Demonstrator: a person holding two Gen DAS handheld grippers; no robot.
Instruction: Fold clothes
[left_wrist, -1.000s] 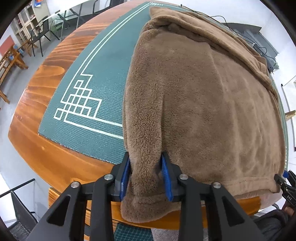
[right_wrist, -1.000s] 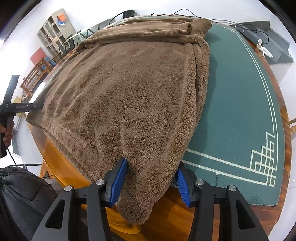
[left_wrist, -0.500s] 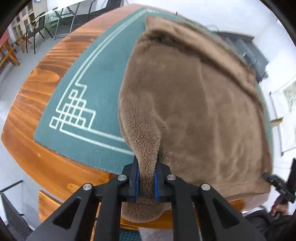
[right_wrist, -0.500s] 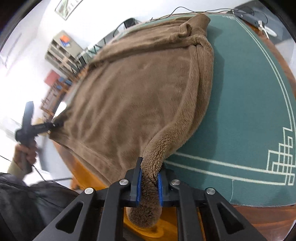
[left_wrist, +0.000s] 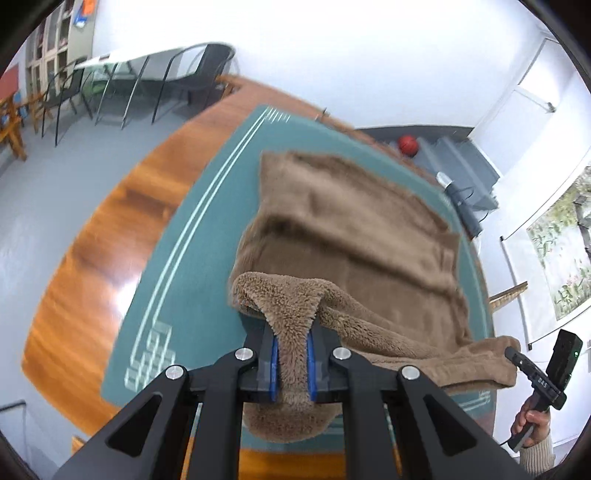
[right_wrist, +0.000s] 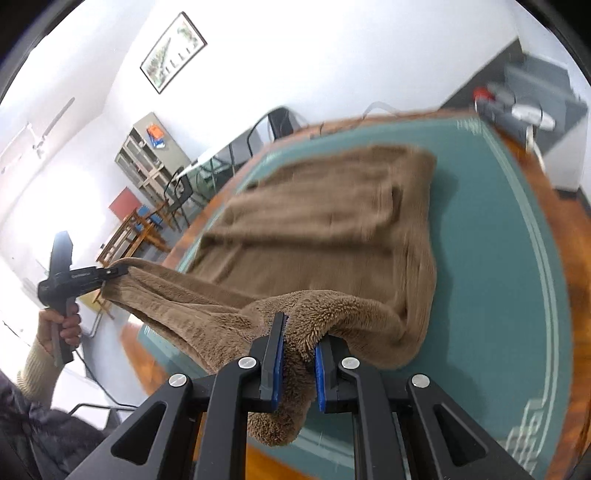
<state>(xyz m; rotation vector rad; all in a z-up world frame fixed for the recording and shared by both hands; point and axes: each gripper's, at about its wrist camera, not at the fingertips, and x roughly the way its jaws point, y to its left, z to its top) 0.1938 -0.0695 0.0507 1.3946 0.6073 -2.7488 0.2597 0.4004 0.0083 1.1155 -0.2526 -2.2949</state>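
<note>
Fleece (left_wrist: 354, 236) lies spread on the green mat (left_wrist: 192, 280) of the wooden counter (left_wrist: 96, 229), its far end flat and its near hem raised off the surface between your two hands. You have the left tongs (left_wrist: 291, 360) pinched tight on one near corner, a tuft of pile squeezed between the blue pads (left_wrist: 274, 363) and a flap hanging below them. You have the right tongs (right_wrist: 299, 373) clamped the same way on the other near corner, the hem (right_wrist: 177, 291) sagging in a shallow arc from one grip to the other. In the right wrist view your left hand (right_wrist: 62, 325) shows around the handle of its tool; in the left wrist view your right hand (left_wrist: 532, 424) shows low at the edge.

The step in hand looks like the first fold: near edge lifted, ready to travel over the body of the cloth. The far part is blurred, so its lie is hard to read in detail. Your next move likely calls for both corners to go forward together and level, keeping the hem taut enough not to bunch, then down on the far edge with corners matched before either grip lets go.
</note>
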